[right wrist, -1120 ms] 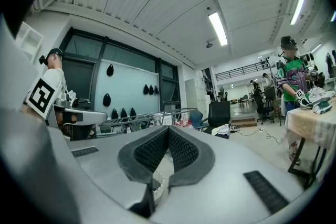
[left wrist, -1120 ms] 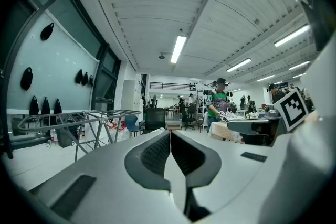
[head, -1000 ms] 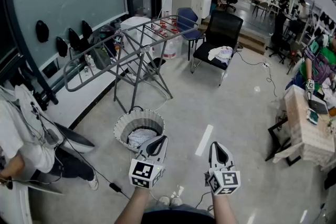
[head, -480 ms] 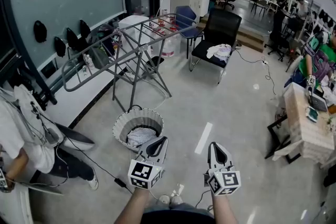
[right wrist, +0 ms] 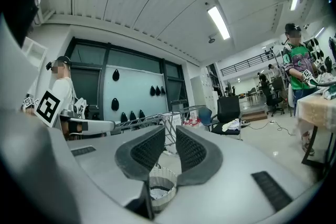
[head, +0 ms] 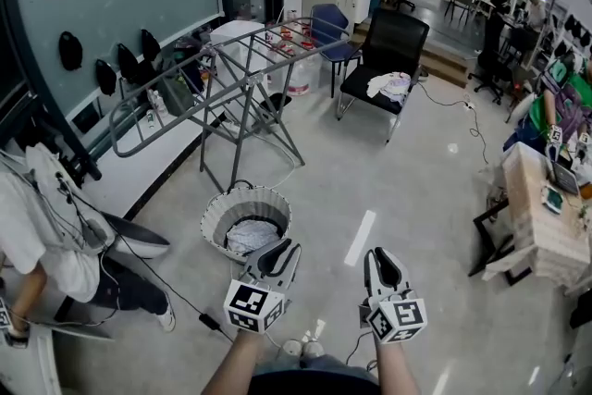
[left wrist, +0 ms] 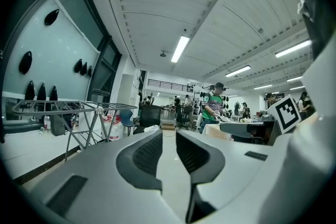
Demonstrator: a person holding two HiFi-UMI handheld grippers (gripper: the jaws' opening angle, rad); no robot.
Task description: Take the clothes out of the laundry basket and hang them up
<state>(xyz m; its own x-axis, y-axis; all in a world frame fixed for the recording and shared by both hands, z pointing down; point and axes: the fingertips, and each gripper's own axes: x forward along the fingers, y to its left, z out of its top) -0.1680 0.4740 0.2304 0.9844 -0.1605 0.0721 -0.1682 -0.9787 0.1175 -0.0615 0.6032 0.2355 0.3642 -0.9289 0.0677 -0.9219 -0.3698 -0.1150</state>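
Note:
A round white laundry basket (head: 220,210) stands on the floor with pale clothes (head: 252,236) inside. It also shows low between the jaws in the right gripper view (right wrist: 160,190). Beyond it stands a grey folding drying rack (head: 231,69), bare of clothes. My left gripper (head: 282,247) hangs level just right of the basket, and my right gripper (head: 381,256) is beside it. Both have just been opening: the left jaws (left wrist: 169,136) and right jaws (right wrist: 170,131) stand a narrow gap apart with nothing between them.
A person (head: 46,227) crouches at the left by the wall, with a cable (head: 166,291) running over the floor. A black chair (head: 384,60) holding a white cloth and a blue chair (head: 328,25) stand behind the rack. A covered table (head: 541,227) is at the right.
Both grippers' jaws have parted a little. The hands stay in place and the view has shifted slightly, so the basket sits a bit nearer the left gripper.

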